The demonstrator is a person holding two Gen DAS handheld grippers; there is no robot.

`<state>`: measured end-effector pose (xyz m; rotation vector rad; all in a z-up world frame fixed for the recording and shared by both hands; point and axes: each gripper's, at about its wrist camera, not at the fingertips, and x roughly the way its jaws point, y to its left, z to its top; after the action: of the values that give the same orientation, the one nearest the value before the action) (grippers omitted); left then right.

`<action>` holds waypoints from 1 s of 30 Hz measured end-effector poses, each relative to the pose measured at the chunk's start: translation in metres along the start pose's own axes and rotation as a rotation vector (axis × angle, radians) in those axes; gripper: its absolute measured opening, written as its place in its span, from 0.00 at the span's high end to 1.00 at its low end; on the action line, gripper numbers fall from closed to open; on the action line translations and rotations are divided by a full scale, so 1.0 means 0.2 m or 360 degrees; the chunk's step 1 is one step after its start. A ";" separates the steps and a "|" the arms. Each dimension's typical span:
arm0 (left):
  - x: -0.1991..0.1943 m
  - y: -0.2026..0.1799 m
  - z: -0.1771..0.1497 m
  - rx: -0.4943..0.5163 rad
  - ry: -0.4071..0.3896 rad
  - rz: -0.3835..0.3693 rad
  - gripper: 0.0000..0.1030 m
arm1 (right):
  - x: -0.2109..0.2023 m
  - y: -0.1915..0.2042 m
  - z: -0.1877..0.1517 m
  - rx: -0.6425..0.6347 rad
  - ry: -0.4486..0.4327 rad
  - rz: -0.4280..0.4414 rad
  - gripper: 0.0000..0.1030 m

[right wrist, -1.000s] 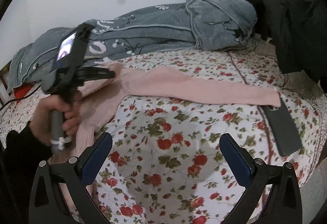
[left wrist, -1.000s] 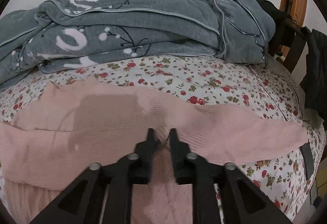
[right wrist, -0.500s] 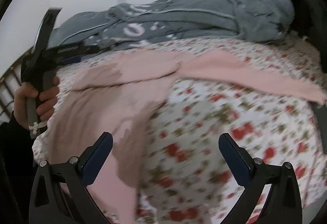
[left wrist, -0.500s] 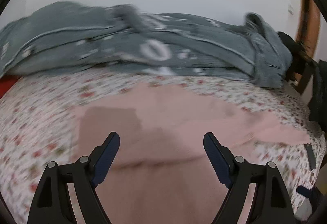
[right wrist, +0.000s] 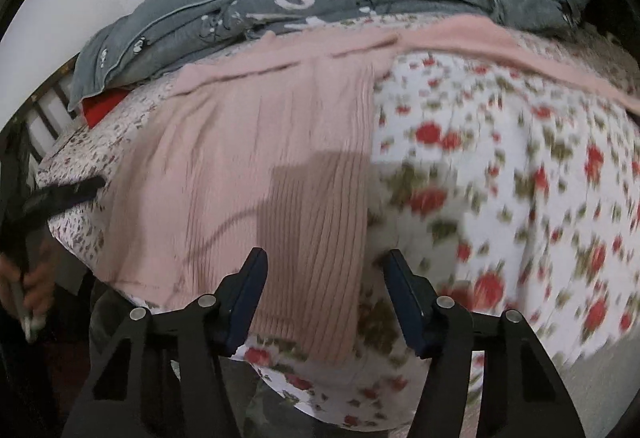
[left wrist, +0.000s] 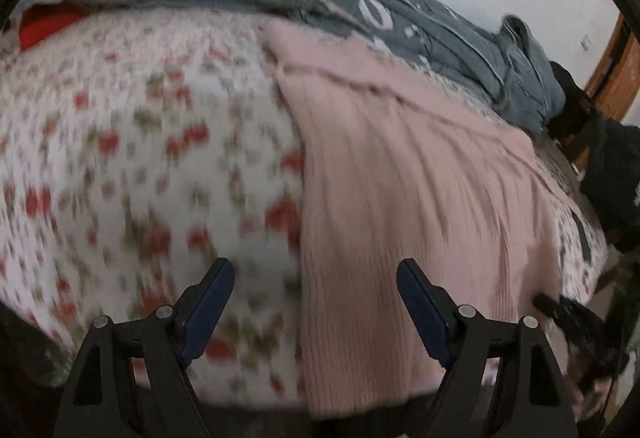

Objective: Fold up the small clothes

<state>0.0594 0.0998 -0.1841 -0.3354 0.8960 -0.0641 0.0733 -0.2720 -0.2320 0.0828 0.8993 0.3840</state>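
Your pink knit top (left wrist: 420,198) lies flat on the bed (left wrist: 140,158), its hem hanging over the near edge. Your left gripper (left wrist: 316,302) stands open astride its left side edge. Your right gripper (right wrist: 324,298) has just been closing around the hem's right corner, not yet pinching. Pinch shallowly and only 1 layer lifts, skewing the fold.

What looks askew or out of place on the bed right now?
The pink sweater lies unevenly: its lower hem droops over the bed's near edge, and one sleeve trails far sideways across the floral sheet. No damage or spill shows.
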 end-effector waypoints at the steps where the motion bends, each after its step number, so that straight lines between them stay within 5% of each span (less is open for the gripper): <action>1: 0.00 -0.01 -0.03 0.0018 0.0004 -0.0003 0.21 | 0.00 0.00 -0.02 0.0014 0.0010 0.0002 0.51; 6: 0.03 -0.09 -0.12 0.0101 0.0008 0.0043 0.32 | 0.02 0.02 -0.08 0.0026 -0.0009 -0.0025 0.61; 8: 0.06 -0.12 -0.12 0.0085 0.0033 0.0065 0.42 | 0.02 0.03 -0.08 0.0037 -0.0031 -0.0025 0.73; 11: 0.08 -0.14 -0.12 0.0068 0.0029 0.0086 0.64 | 0.05 0.03 -0.06 0.0056 -0.0030 -0.0020 0.87; 13: 0.08 -0.14 -0.11 0.0062 0.0049 0.0103 0.93 | 0.05 0.05 -0.05 0.0038 -0.0039 -0.0025 0.94; 21: -0.10 0.02 -0.10 -0.0047 -0.0006 -0.0009 0.93 | -0.19 0.09 -0.08 -0.0009 -0.0216 0.0120 0.95; 27: -0.10 -0.02 -0.08 0.0001 0.0028 0.0015 0.92 | -0.06 0.06 -0.14 0.0024 -0.0028 0.0071 0.95; 30: -0.11 -0.05 -0.03 0.0081 0.0021 0.0139 0.80 | -0.04 0.05 -0.13 0.0026 0.0066 0.0126 0.86</action>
<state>0.0419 0.0921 -0.1677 -0.2485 0.9198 -0.0085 0.0457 -0.2688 -0.2399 0.1262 0.9421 0.4537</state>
